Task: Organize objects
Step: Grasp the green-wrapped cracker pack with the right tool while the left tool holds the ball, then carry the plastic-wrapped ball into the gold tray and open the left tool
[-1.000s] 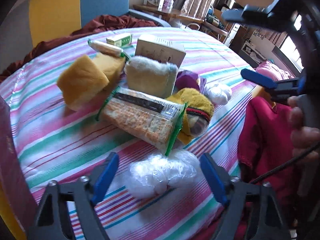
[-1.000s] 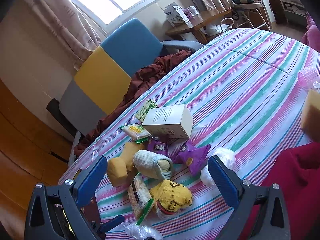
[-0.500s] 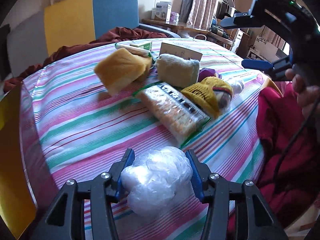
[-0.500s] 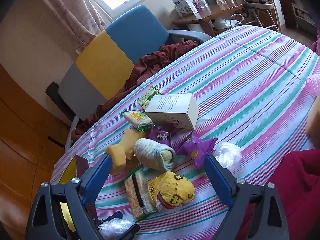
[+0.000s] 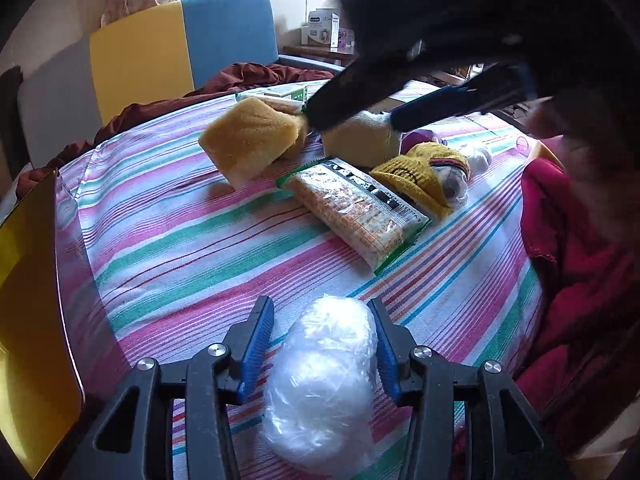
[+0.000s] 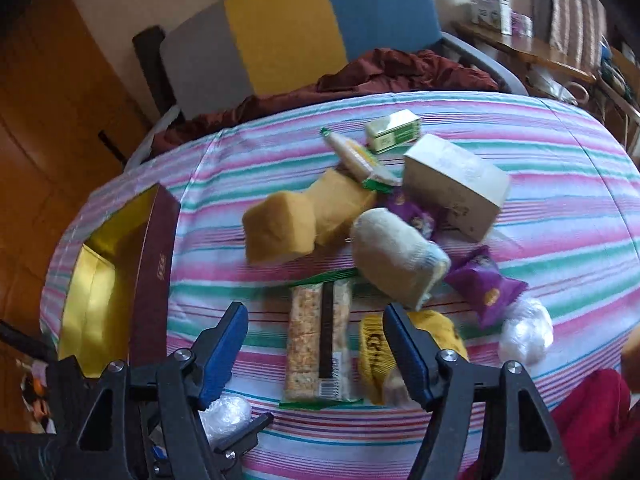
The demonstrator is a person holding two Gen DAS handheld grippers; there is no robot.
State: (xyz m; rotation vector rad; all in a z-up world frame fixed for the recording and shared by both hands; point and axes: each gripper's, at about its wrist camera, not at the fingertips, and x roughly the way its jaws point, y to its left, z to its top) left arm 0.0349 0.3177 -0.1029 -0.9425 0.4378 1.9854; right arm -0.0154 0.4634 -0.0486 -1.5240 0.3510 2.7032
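Chair: grey, yellow and blue panels, 12 o'clock beyond table | Maroon cloth: draped on chair seat | Side desk: 2 o'clock, carrying white boxes | Curtain: 1 o'clock

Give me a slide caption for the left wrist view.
Left gripper clamps a crumpled clear plastic ball above the striped tablecloth.

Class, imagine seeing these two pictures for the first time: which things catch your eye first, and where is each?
Nearest the left wrist camera, the left gripper is shut on a crumpled ball of clear plastic wrap. Mid-table, a heap of yellow foam sponge blocks, a long cracker packet and a white cardboard box lies on the pink-and-green striped tablecloth. An open maroon box with gold lining sits at the left edge.
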